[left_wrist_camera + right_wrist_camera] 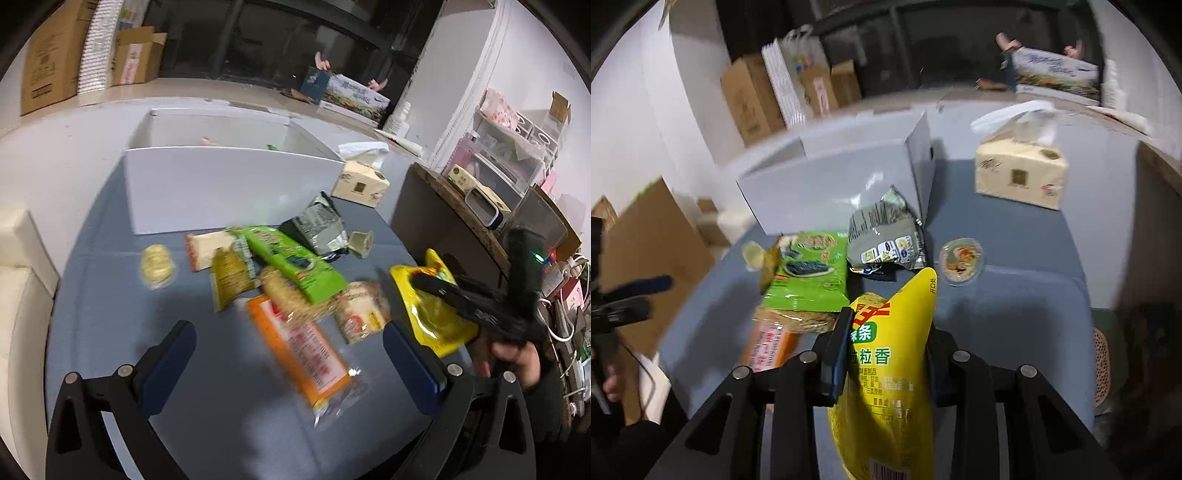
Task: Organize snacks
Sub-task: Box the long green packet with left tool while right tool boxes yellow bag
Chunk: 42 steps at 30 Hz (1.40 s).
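Observation:
Several snack packs lie in a heap on the blue-grey table (110, 314): an orange pack (306, 350), a green seaweed pack (295, 262), a grey foil bag (317, 225), a round yellow cookie pack (157, 264) and a small jelly cup (362, 242). A white open box (229, 184) stands behind them. My left gripper (290, 363) is open above the orange pack. My right gripper (886, 350) is shut on a yellow snack bag (894, 369), held above the table; it also shows in the left wrist view (428, 306).
A tissue box (1021, 173) stands at the back right of the table. Cardboard boxes (48, 55) line the ledge behind. A dark wooden shelf (454, 206) with clutter stands to the right. A cream cushion (18, 295) lies left.

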Each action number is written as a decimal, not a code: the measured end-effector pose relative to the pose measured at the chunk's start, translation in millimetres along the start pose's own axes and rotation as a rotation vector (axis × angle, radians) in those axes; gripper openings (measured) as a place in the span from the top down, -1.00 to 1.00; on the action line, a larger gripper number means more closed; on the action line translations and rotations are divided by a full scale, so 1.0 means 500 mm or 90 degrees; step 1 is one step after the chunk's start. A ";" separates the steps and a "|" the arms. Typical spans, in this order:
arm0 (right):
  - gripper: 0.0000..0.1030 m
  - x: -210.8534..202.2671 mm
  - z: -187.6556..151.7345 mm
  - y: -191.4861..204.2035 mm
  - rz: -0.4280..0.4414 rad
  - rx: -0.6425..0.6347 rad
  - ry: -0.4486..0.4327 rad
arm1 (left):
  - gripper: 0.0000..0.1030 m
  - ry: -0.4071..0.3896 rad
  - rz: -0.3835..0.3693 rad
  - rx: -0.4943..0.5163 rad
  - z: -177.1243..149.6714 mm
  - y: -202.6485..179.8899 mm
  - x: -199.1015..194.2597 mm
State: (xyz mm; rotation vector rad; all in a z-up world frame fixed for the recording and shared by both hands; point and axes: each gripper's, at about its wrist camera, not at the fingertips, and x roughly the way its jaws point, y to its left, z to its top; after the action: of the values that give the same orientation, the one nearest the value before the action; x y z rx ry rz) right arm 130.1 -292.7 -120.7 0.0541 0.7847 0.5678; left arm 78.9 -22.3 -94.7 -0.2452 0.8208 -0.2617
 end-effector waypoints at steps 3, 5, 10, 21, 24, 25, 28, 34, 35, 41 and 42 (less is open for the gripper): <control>0.31 -0.037 -0.013 -0.021 -0.003 0.047 -0.023 | -1.00 0.022 0.011 0.001 0.035 -0.026 0.058; 0.31 -0.056 -0.017 -0.029 0.004 0.076 -0.039 | -1.00 0.035 0.024 0.000 0.063 -0.046 0.102; 0.30 -0.083 -0.032 -0.040 -0.006 0.099 -0.061 | -0.99 0.075 0.123 -0.016 0.107 -0.079 0.224; 0.30 -0.099 -0.040 -0.034 -0.005 0.094 -0.076 | 0.00 0.113 0.211 0.014 0.091 -0.079 0.320; 0.30 -0.100 -0.040 -0.029 -0.003 0.093 -0.077 | 0.24 0.068 0.159 0.020 0.089 -0.067 0.244; 0.30 -0.100 -0.040 -0.026 -0.002 0.091 -0.077 | 0.53 0.056 0.146 0.022 0.087 -0.061 0.220; 0.30 -0.094 -0.036 -0.013 0.001 0.080 -0.073 | 0.69 0.017 0.116 0.033 0.081 -0.048 0.141; 0.30 -0.081 -0.021 0.029 0.013 0.052 -0.071 | 0.71 -0.036 0.069 0.026 0.061 -0.022 0.041; 0.30 -0.080 -0.017 0.038 0.014 0.045 -0.070 | 0.71 -0.048 0.065 0.027 0.053 -0.017 0.021; 0.30 -0.075 0.004 0.071 0.035 0.032 -0.078 | 0.71 -0.088 0.042 0.005 0.042 0.018 -0.044; 0.30 -0.071 0.012 0.077 0.042 0.033 -0.080 | 0.71 -0.094 0.039 0.000 0.047 0.023 -0.051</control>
State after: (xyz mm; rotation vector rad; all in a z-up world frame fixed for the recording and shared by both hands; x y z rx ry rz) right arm 96.1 -277.1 -83.5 0.1617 0.6775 0.6012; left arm 81.2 -0.5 -65.6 -0.2364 0.6812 -0.1838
